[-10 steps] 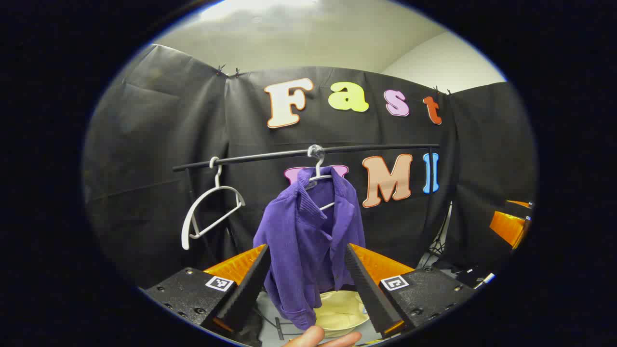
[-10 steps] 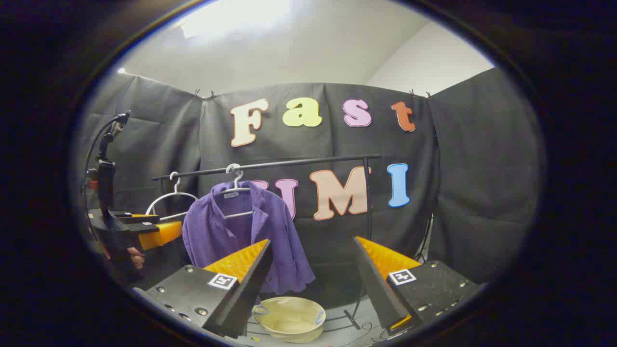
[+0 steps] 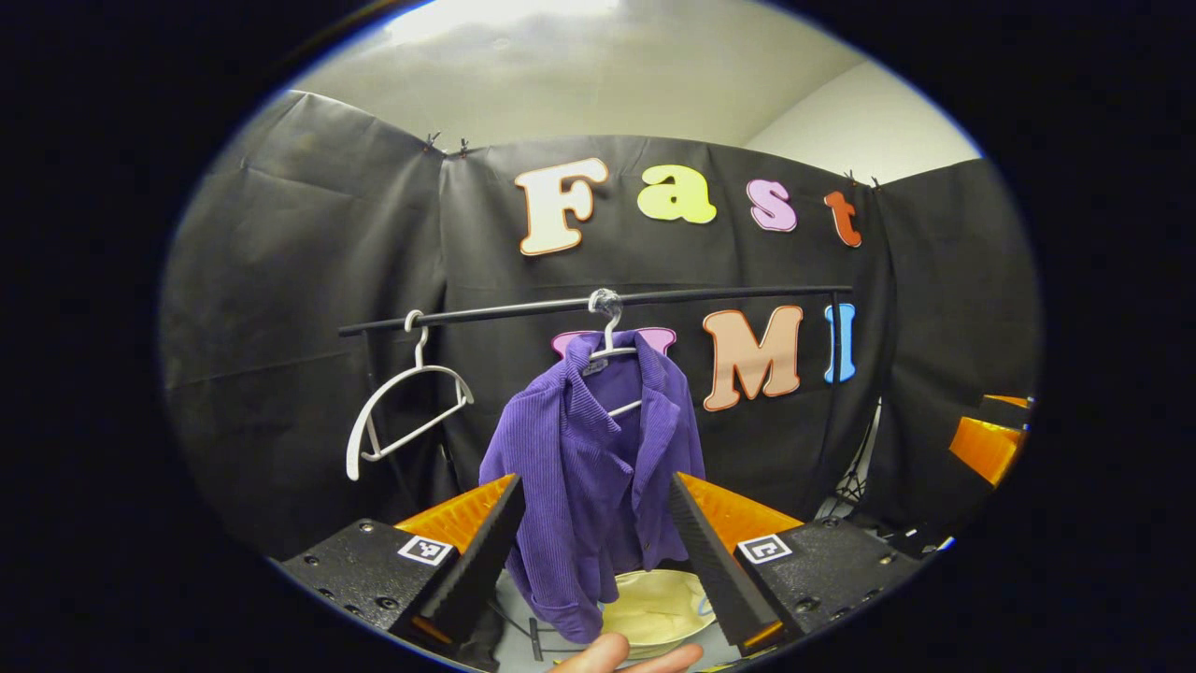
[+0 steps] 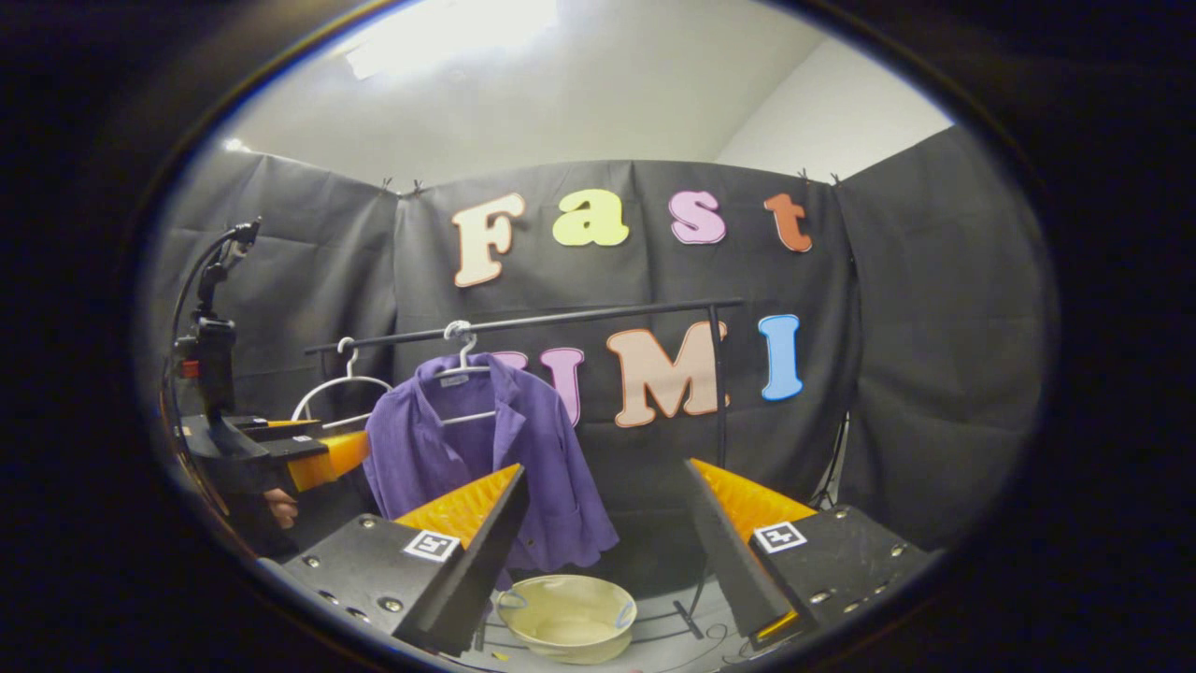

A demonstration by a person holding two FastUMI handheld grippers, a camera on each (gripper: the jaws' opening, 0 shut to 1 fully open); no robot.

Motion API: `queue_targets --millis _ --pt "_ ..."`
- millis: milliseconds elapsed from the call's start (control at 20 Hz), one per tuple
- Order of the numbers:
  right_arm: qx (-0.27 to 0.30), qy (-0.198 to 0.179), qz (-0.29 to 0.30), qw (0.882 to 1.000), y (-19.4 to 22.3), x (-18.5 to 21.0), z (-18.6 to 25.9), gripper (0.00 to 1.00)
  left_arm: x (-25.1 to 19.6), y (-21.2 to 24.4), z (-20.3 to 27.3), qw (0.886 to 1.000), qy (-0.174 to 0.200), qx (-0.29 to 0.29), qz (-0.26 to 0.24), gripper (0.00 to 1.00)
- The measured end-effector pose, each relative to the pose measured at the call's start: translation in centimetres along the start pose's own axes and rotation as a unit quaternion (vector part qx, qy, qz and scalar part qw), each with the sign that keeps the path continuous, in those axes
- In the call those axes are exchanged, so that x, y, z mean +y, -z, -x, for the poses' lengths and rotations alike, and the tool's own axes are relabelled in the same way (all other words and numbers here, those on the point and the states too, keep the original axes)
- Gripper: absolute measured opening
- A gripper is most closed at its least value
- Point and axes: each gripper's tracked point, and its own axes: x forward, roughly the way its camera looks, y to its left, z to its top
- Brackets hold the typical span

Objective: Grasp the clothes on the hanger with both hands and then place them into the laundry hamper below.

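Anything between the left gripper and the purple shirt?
Nothing: in the left gripper view, the open left gripper faces the purple shirt across bare air.

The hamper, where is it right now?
In both views the hamper sits on the floor under the rail, right below the purple shirt, which hangs beside an empty hanger.

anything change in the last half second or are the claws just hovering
Small shifts only. In the left gripper view the shirt and rail sit slightly lower and look a bit bigger, so the left claw has eased closer. In the right gripper view the scene has slid a little right. Nothing grasped or released. Both claws stay open, the right claw too; the shirt stays on its hanger, above the hamper.
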Motion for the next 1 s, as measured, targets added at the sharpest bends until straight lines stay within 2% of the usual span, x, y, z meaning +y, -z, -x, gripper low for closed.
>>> queue_targets --millis 100,150,200,250,350,450,500,550,600,750,800,1000 --pt "0.004 -0.012 0.003 1.000 0.5 0.1 0.0 0.99 -0.1 0.6 0.1 1.000 -0.009 0.002 0.007 0.92" --pt "0.005 -0.015 0.005 1.000 0.7 0.1 -0.2 0.98 -0.2 1.0 0.1 1.000 -0.012 0.007 0.009 0.95" --pt "0.011 -0.016 0.005 1.000 1.0 0.0 -0.5 0.98 -0.3 1.3 -0.1 1.000 -0.015 0.010 0.007 0.92" --pt "0.014 -0.019 0.003 1.000 1.2 0.1 -0.8 0.98 -0.3 1.6 -0.4 1.000 -0.019 0.010 0.002 0.95" --pt "0.017 -0.027 -0.003 0.999 1.5 0.4 -1.8 0.98 -0.4 2.1 -1.3 1.000 -0.027 0.009 -0.011 0.92" --pt "0.016 -0.028 -0.006 0.999 1.8 0.5 -3.0 0.98 -0.4 3.3 -2.6 0.999 -0.031 0.015 -0.015 0.95" --pt "0.020 -0.026 -0.006 0.999 2.1 0.6 -4.0 0.98 -0.4 3.9 -3.3 0.999 -0.031 0.019 -0.013 0.92" --pt "0.026 -0.024 -0.007 0.999 2.5 0.7 -4.9 0.98 -0.4 4.4 -4.4 0.999 -0.031 0.017 -0.013 0.95" --pt "0.034 -0.026 -0.009 0.999 2.8 1.0 -5.9 0.98 -0.3 4.7 -5.3 0.999 -0.034 0.015 -0.016 0.92" --pt "0.050 -0.028 0.000 0.998 3.7 1.7 -9.3 0.98 0.2 6.5 -9.0 0.999 -0.043 0.014 -0.027 0.95" --pt "0.056 -0.029 0.004 0.998 4.2 2.0 -10.7 0.98 -0.2 7.4 -10.0 0.999 -0.041 0.020 -0.028 0.93" --pt "0.081 -0.051 0.003 0.995 6.3 4.5 -16.8 1.00 -1.9 9.4 -13.9 0.999 -0.030 0.020 -0.036 0.92"
